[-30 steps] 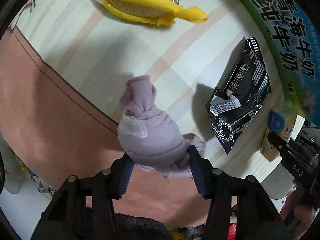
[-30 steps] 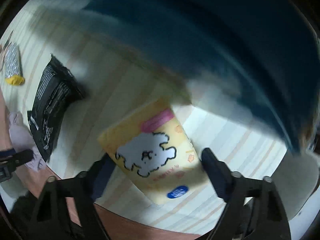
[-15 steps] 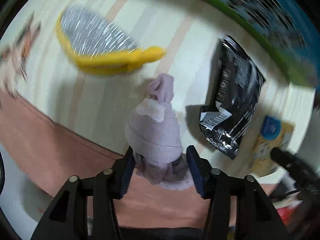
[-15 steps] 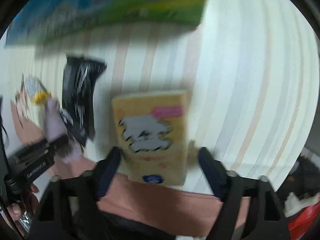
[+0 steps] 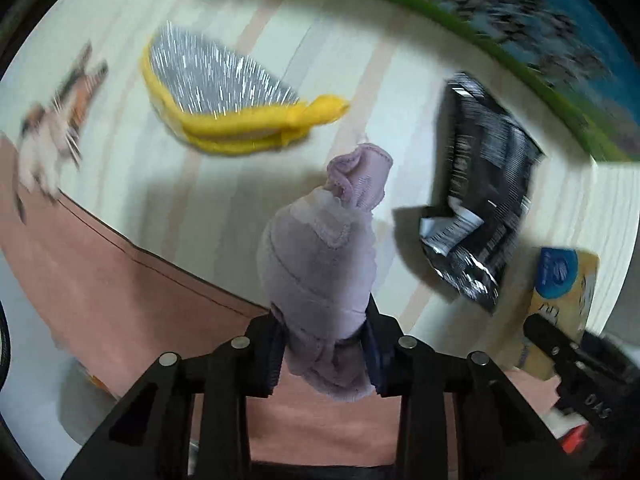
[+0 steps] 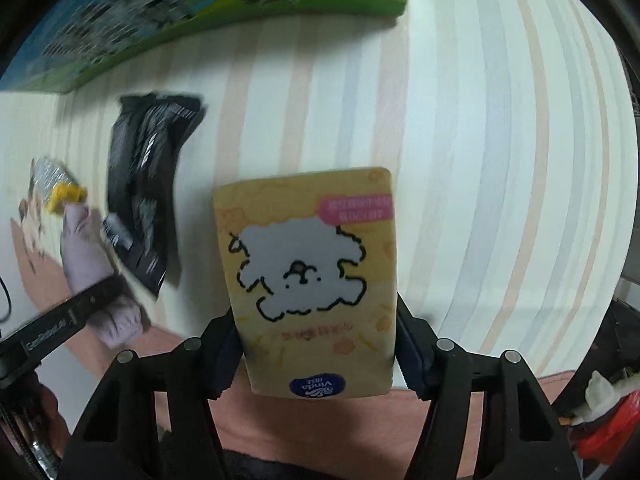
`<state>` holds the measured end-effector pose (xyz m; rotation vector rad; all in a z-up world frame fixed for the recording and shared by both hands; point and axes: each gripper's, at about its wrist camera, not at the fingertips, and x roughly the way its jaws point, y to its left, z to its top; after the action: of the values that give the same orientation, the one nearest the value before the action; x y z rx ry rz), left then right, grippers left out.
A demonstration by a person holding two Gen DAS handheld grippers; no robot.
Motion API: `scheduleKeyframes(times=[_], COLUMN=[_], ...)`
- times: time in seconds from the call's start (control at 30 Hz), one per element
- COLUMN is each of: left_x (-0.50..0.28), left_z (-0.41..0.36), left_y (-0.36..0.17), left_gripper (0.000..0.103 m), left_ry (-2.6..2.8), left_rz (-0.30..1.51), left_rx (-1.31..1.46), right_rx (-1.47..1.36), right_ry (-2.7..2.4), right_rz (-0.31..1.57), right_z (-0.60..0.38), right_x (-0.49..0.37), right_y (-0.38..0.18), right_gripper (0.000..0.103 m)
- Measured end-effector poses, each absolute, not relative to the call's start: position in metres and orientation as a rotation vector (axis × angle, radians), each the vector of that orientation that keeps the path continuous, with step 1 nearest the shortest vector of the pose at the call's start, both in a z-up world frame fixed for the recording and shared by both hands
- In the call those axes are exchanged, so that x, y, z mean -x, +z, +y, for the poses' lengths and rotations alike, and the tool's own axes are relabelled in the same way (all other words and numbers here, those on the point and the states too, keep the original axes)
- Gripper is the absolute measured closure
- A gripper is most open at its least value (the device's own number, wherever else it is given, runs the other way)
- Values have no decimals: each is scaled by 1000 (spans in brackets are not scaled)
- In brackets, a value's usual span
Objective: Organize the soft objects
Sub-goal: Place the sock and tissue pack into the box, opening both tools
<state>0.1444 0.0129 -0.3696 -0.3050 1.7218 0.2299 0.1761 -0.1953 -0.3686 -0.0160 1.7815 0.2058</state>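
My left gripper [image 5: 324, 344] is shut on a rolled lilac sock [image 5: 320, 264] and holds it above the striped sheet [image 5: 240, 12]. The sock also shows in the right wrist view [image 6: 86, 256], held in the left gripper [image 6: 96, 300]. My right gripper [image 6: 316, 344] is shut on a yellow tissue pack [image 6: 308, 276] with a white dog drawing; the pack also shows in the left wrist view [image 5: 560, 292]. A yellow and silver scrub pad [image 5: 224, 100] lies beyond the sock.
A black foil packet [image 5: 480, 200] lies right of the sock, and shows in the right wrist view [image 6: 148, 184] left of the pack. A green and blue carton [image 6: 200, 12] stands at the back. A small plush toy [image 5: 52, 128] lies far left. A pink border [image 5: 100, 280] edges the sheet.
My left gripper has closed tighter on the sock and swung toward the scrub pad. My right gripper has closed on the tissue pack and turned away from the carton.
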Motion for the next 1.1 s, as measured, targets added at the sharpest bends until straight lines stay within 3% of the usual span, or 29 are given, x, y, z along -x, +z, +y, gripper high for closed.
scheduleKeyframes(times=[0.27, 0.33, 0.47, 0.57, 0.73, 1.1], left_x=[-168, -204, -270, -341, -426, -504], left_z=[2, 53, 82, 103, 120, 125], left_y=[-248, -207, -168, -174, -208, -286], left_gripper=[73, 73, 73, 73, 73, 72], left_ry=[52, 11, 4, 31, 40, -12], left_rz=[1516, 1475, 1404, 1410, 1477, 1643], left_rx=[196, 196, 112, 48, -63, -137], right_rx=[-188, -223, -268, -284, -340, -411], right_ry=[365, 403, 451, 423, 369, 292], right_rz=[1647, 1591, 1506, 1465, 1489, 1602], right_z=[-200, -203, -184, -151, -93, -42], right_x=[-168, -187, -227, -276, -350, -403], right_y=[-264, -230, -181, -173, -217, -304], right_gripper=[37, 37, 37, 37, 37, 37])
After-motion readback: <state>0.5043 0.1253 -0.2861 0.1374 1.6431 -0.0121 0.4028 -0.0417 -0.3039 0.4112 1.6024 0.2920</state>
